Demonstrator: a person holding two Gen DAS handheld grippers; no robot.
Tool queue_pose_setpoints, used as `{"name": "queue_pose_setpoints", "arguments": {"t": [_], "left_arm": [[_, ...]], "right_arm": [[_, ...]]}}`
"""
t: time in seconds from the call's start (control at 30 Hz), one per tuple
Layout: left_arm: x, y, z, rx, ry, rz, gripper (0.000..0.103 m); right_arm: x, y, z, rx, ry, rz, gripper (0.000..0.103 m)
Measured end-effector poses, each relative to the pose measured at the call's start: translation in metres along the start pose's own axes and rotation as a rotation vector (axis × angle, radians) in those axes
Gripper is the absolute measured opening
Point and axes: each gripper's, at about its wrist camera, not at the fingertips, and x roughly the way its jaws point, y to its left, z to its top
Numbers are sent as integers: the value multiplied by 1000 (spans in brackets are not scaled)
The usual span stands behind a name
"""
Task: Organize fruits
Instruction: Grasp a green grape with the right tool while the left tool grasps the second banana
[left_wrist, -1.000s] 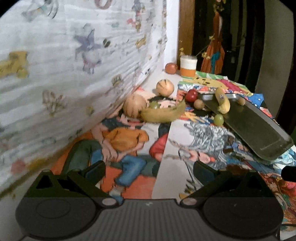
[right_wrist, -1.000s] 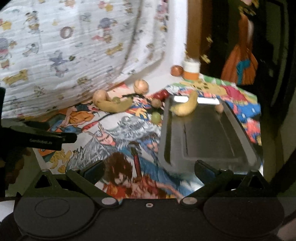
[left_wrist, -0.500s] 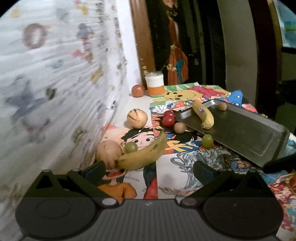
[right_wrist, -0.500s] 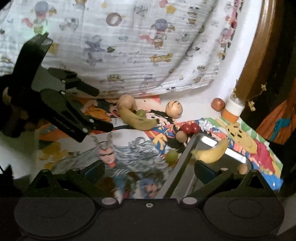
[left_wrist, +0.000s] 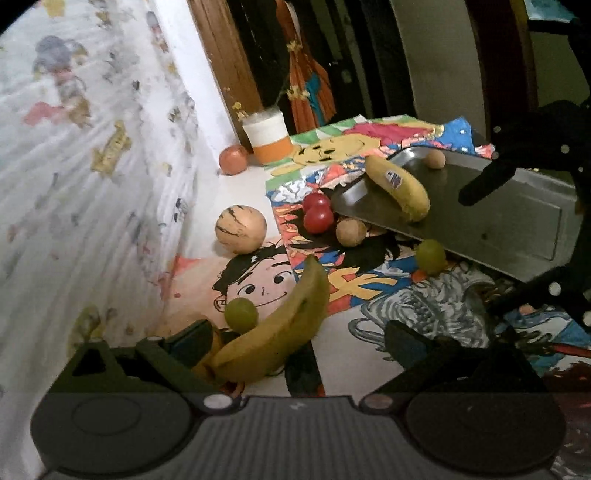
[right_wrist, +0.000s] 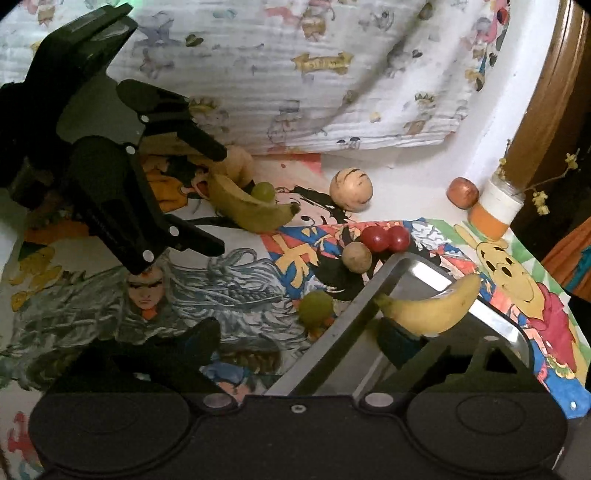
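Left wrist view: the left gripper (left_wrist: 295, 341) has its matte black jaws spread wide and closing, with a curved yellow-green banana (left_wrist: 275, 328) lying between them on the printed cartoon cloth (left_wrist: 417, 306); no pad presses it. A smooth green grape (left_wrist: 241, 314) sits against the banana's inner curve. Further off lie a round tan melon (left_wrist: 241, 229) with dark streaks, two glossy red fruits (left_wrist: 317, 213) touching each other, a dull brown ball fruit (left_wrist: 351, 231) and a second grape (left_wrist: 430, 256) beside the rim of a flat metal tray (left_wrist: 498, 221). A stickered banana (left_wrist: 399, 186) rests over the tray's edge, and a small brown fruit (left_wrist: 435, 158) lies in its far corner. A reddish apple (left_wrist: 232, 159) sits next to a white-and-orange jar (left_wrist: 267, 138). The right gripper (left_wrist: 517, 236) shows dark at the right.

Right wrist view: the right gripper (right_wrist: 301, 341) is open and closing, straddling the tray's (right_wrist: 332, 332) raised rim; the stickered banana (right_wrist: 432, 310) lies just ahead of its right finger (right_wrist: 397, 341). The left gripper (right_wrist: 218, 197) reaches toward the other banana (right_wrist: 251, 206) below a crinkled white printed fabric (right_wrist: 295, 74).
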Motion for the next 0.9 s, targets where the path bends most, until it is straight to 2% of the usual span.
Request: {"name": "queue_pose_setpoints", "arguments": {"t": [0.17, 0.37, 0.5, 0.77, 0.9], "left_arm": [[12, 5, 7, 37, 28, -11, 92], [22, 7, 13, 62, 69, -37, 80], [26, 6, 15, 86, 99, -63, 71], [31, 6, 25, 102, 153, -69, 72], [31, 6, 27, 109, 171, -83, 59]], "right_arm": [[10, -8, 3, -30, 1, 11, 74], [20, -12, 7, -46, 1, 36, 59], [27, -13, 7, -46, 6, 52, 54], [30, -19, 8, 18, -10, 68, 52], [29, -15, 9, 10, -10, 69, 46]]}}
